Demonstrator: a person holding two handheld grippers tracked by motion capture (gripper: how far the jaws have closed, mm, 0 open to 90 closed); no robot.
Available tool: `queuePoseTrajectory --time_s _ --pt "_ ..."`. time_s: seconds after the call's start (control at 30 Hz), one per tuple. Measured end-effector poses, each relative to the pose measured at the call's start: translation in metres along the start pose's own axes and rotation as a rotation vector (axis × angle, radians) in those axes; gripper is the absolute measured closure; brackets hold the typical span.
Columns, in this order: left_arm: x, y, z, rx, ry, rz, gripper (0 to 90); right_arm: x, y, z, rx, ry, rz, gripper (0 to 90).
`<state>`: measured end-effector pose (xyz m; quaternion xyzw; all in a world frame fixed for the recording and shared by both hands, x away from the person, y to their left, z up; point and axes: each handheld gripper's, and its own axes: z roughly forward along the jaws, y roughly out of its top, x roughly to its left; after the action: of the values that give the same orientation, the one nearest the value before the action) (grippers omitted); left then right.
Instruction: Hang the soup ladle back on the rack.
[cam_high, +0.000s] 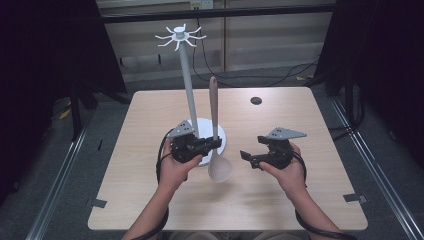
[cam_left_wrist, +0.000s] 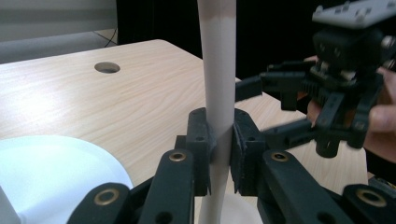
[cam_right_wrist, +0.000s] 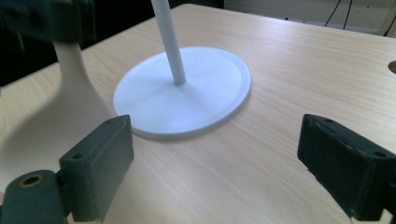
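**Spoon held upright beside the hook stand**

Left gripper (cam_high: 214, 144) is clamped on the handle of a pale spoon (cam_high: 218, 150), which is held upright just beside the white stand (cam_high: 189, 90), its bowl hanging low over the stand's round base (cam_right_wrist: 187, 93). Right gripper (cam_high: 246, 156) is held wide open and empty, on the far side of the spoon from the stand. Hooks (cam_high: 179, 36) are seen at the stand's top. A slip looks possible, since the handle is pinched low and it's smooth. The pole could get bumped too. Plenty of bare table (cam_high: 280, 195) is left around the stand.
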<state>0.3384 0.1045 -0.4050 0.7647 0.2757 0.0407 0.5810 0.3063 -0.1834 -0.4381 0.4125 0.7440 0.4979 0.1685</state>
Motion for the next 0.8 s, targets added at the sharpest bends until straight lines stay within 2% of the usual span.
queuePoseTrajectory --time_s 0.17,0.23,0.33,0.43,0.8 --pt "-0.001 0.006 -0.002 -0.007 -0.006 0.005 79.9 -0.001 -0.01 0.0 0.029 -0.022 -0.032 6.2" --pt "-0.002 0.008 -0.003 -0.012 -0.006 0.002 79.9 -0.002 -0.016 0.001 0.063 -0.021 -0.048 3.5" --pt "-0.002 0.012 -0.004 -0.008 -0.007 0.013 79.9 -0.003 -0.026 0.003 0.112 -0.027 -0.057 3.3" --pt "-0.002 0.016 -0.005 -0.013 -0.005 0.017 79.9 -0.005 -0.036 0.004 0.136 -0.025 -0.047 3.3" --pt "-0.005 0.03 -0.01 -0.026 -0.009 0.033 79.9 -0.008 -0.045 0.001 0.152 -0.045 -0.035 3.4"
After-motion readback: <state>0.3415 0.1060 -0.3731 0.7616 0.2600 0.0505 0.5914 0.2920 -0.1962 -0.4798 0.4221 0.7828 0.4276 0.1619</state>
